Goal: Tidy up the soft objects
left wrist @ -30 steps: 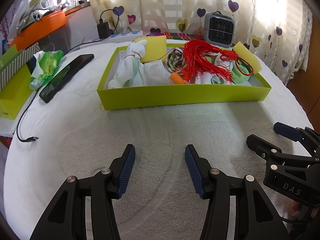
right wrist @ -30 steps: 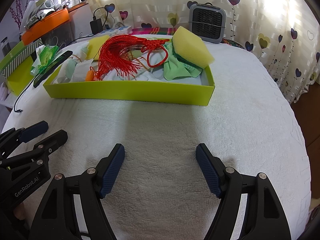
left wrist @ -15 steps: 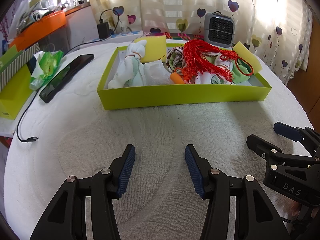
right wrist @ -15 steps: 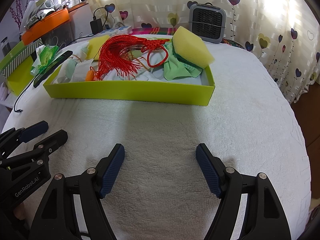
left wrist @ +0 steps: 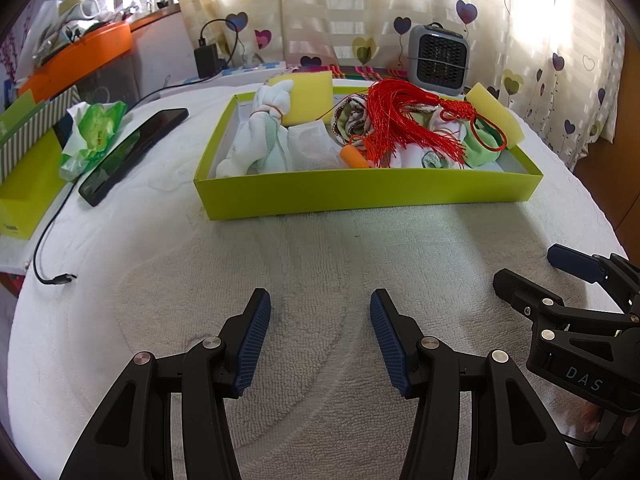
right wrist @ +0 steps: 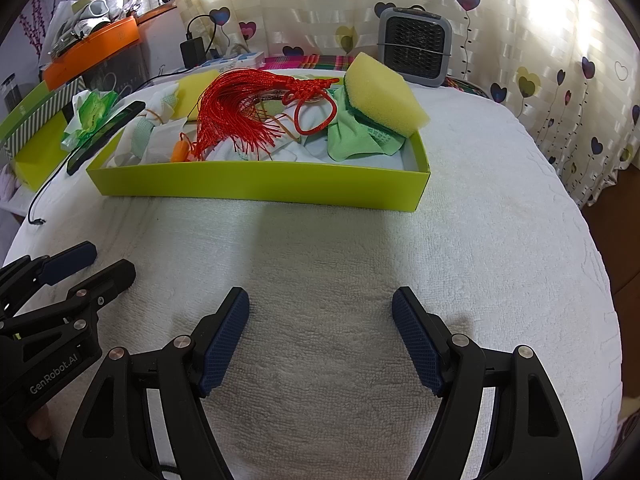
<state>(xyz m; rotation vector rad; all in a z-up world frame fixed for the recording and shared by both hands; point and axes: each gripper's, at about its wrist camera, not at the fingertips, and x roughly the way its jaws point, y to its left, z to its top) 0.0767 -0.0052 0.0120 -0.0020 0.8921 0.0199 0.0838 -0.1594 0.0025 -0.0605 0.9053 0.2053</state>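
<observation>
- soft objects sit piled in the lime-green tray (left wrist: 360, 196) at the far side of the white towel-covered table (left wrist: 320, 264): a red tassel (left wrist: 396, 120) draped over the middle, a yellow sponge (right wrist: 380, 94) propped on the right end over a green cloth (right wrist: 360, 136), a second yellow sponge (left wrist: 306, 96) at the back left, a white bundle tied with a band (left wrist: 260, 136), a patterned roll (left wrist: 352, 120) and a small orange piece (left wrist: 354, 158).
- as far as i can judge, the gathering looks done: no soft thing lies loose on the towel in front of the tray. what may be left is tidying inside, since the tassel sprawls across other items and the right sponge tilts up over the rim.
- the left gripper (left wrist: 318, 336) hangs over bare towel, jaws apart, nothing between them.
- the right gripper (right wrist: 320, 340) does the same just beside it, jaws wide and empty.
- open room: a broad bare stretch of towel lies between both grippers and the tray's near wall, so a straight approach is free.
- edges: the near wall stands upright and must be cleared from above. the table's rounded edge falls away to the right, near the curtain (right wrist: 560, 60).
- on the left, a phone (left wrist: 132, 152), a cable (left wrist: 48, 248) and a green wrapper (left wrist: 94, 132) crowd that side; a small heater (left wrist: 438, 58) stands behind the tray.
</observation>
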